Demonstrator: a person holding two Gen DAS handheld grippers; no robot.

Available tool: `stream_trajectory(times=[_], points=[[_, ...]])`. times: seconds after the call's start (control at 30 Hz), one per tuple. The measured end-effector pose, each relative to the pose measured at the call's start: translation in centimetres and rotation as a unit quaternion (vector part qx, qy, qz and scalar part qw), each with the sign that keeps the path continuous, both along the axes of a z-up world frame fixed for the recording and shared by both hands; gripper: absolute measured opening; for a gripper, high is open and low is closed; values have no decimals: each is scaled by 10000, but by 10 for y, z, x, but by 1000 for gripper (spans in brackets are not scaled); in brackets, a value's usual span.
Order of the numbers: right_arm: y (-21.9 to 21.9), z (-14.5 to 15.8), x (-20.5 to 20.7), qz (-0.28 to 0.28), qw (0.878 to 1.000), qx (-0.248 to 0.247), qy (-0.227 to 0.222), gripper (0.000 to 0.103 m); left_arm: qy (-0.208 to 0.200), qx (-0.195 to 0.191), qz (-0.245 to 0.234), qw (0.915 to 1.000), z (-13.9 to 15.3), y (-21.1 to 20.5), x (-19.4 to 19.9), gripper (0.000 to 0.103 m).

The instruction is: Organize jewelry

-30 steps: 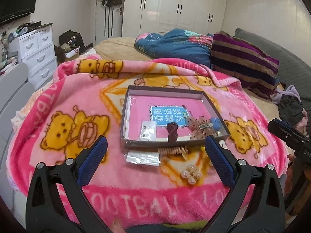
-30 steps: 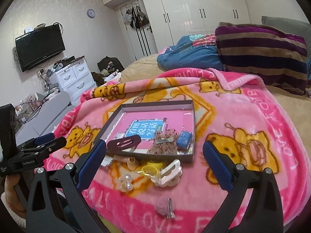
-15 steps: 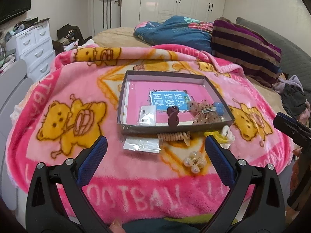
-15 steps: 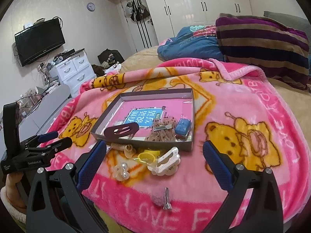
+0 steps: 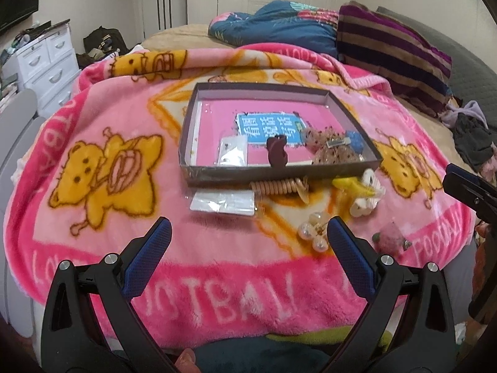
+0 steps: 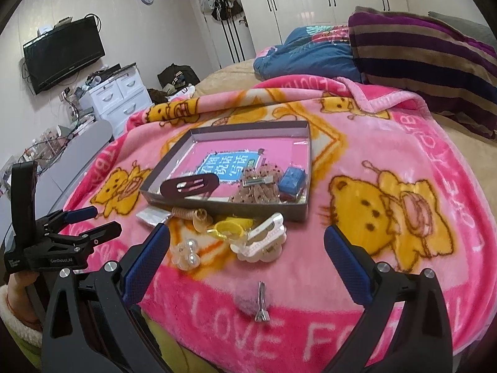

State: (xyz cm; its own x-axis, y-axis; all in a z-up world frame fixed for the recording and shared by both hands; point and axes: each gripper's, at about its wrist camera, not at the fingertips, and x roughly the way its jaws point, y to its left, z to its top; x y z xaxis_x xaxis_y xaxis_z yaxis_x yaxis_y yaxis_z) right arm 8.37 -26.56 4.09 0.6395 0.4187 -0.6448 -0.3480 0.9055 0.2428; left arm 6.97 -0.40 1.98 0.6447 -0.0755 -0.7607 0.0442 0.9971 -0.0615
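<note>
A shallow grey box [image 5: 198, 115] [image 6: 306, 143] with a pink floor lies on the pink bear blanket. It holds a small packet [image 5: 232, 149], a dark maroon clip [image 5: 277, 154] [image 6: 189, 185], brown scrunchies [image 5: 334, 150] and a blue piece [image 6: 292, 181]. In front of the box lie a clear packet [image 5: 223, 201], a beige coil tie [image 5: 281, 186], a yellow clip [image 6: 228, 229], a white claw clip [image 6: 262, 242], a pearl piece [image 5: 313, 233] [image 6: 186, 253] and a pink fuzzy clip [image 6: 260, 303]. My left gripper [image 5: 247, 236] and right gripper [image 6: 247, 244] are open and empty, short of these items.
The blanket [image 5: 93, 217] covers the foot of a bed. A blue quilt [image 5: 273, 28] and striped pillow [image 5: 391, 46] lie behind. White drawers [image 5: 46, 59] stand at the left, with a wall TV [image 6: 63, 52] above. The right gripper shows at the left view's edge [image 5: 466, 189].
Both grippers have pulled back and risen a little, so more of the blanket's front edge and the loose items show. Nothing was picked up.
</note>
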Motion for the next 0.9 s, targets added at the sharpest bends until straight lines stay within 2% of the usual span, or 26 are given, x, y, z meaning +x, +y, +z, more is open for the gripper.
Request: stream_trajectory(times=[0.57, 0.9], points=[[3, -33, 0, 137, 9990, -273, 318, 99, 413, 178, -290, 9986, -31, -21, 5, 94], [23, -53, 10, 386, 9961, -646, 454, 99, 610, 254, -522, 9964, -51, -39, 11, 94]])
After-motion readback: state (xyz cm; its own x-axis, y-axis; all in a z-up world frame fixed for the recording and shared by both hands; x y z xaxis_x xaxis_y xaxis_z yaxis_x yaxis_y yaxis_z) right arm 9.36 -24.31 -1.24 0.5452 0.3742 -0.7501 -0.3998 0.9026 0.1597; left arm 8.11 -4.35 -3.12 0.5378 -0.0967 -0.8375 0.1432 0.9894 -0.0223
